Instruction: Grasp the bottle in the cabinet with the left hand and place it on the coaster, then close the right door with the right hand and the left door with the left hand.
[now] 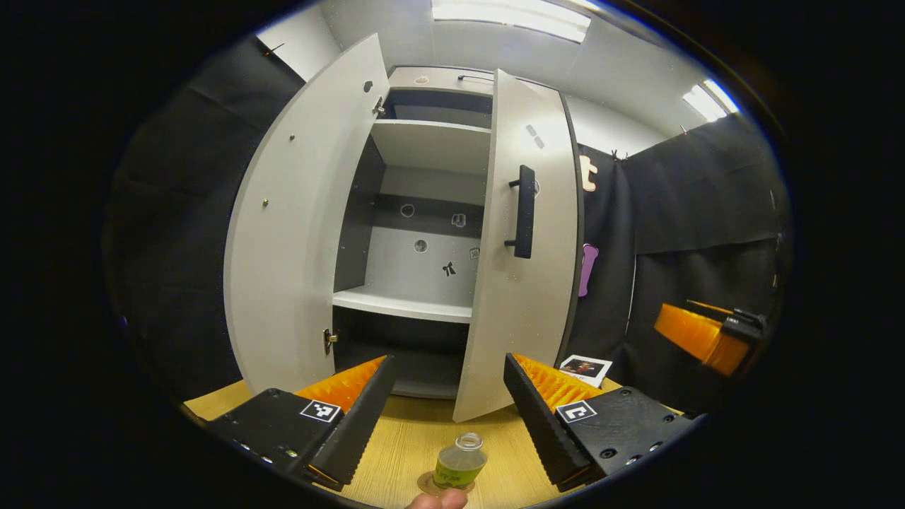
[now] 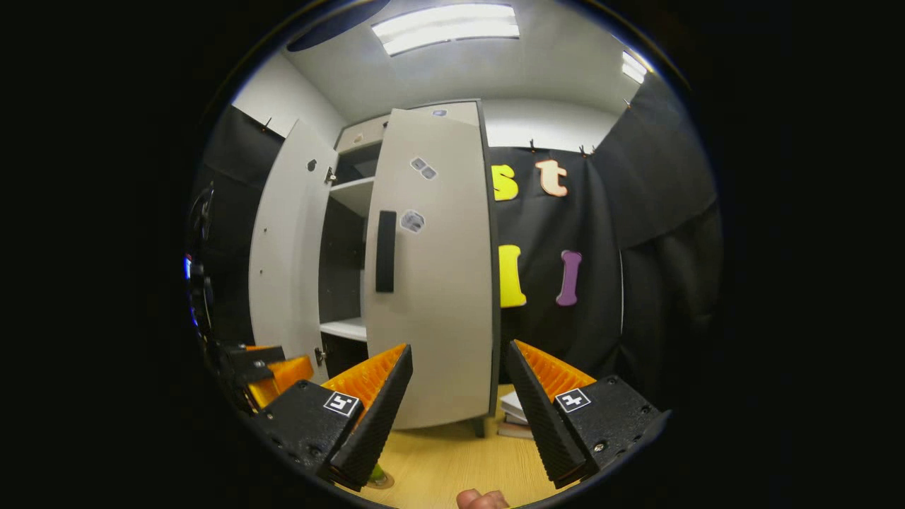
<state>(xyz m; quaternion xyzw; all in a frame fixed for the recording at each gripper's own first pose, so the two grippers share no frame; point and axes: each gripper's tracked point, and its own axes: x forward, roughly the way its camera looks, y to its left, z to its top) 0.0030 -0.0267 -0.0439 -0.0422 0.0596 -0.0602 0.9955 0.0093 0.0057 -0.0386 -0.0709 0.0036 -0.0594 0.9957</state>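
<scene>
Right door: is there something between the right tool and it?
Nothing visible. The right tool is open and faces the right door, partly closed, over bare table. The bottle already stands on the coaster.

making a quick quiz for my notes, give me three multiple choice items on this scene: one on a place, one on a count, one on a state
1. Where is the bottle?
A. on a cabinet shelf
B. on the coaster on the table
C. in the left claw

2. How many cabinet doors have a dark handle facing the cameras?
A. one
B. two
C. none

3. The left door is:
A. shut
B. removed
C. open

Answers: 1 B, it stands between the open left claw fingers; 2 A, only the right door shows its handle; 3 C, it is swung wide.
</scene>
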